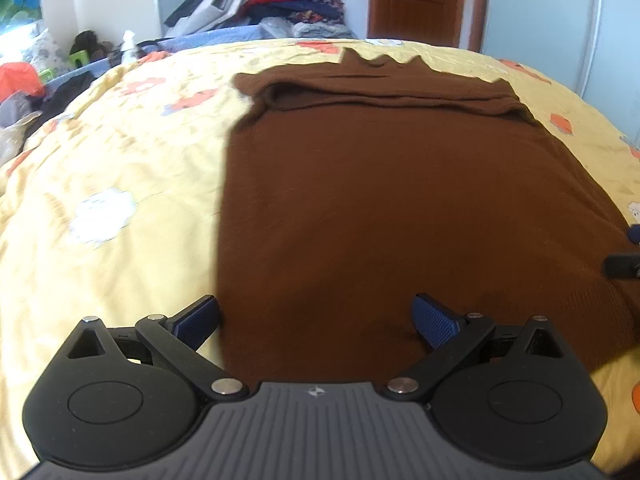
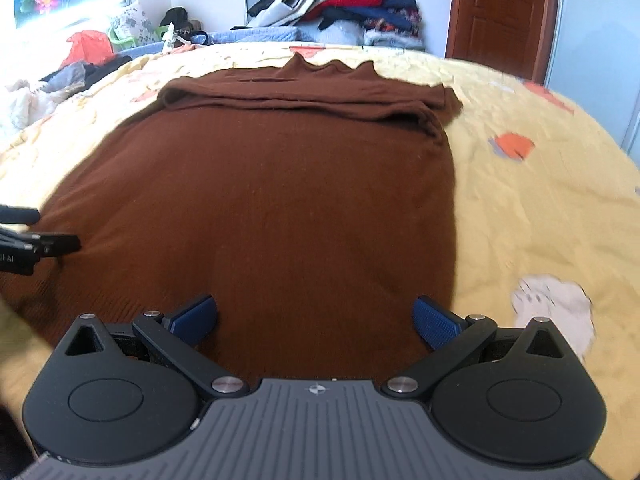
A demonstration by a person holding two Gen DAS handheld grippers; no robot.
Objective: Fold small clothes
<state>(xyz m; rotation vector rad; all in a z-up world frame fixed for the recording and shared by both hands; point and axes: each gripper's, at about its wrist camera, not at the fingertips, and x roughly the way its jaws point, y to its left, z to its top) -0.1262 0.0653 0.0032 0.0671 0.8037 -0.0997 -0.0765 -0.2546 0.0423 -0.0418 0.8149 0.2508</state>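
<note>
Above the brown garment both grippers hover, jaws spread.

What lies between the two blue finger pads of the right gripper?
Only the brown sweater, lying flat on the yellow bedspread. The right gripper is open above its near edge and holds nothing; the right wrist view shows this.

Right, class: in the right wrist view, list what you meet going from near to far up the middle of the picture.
Open right gripper → flat brown knitted garment → its folded-over far band → yellow floral bedspread → heap of mixed clothes against the wall.
</note>
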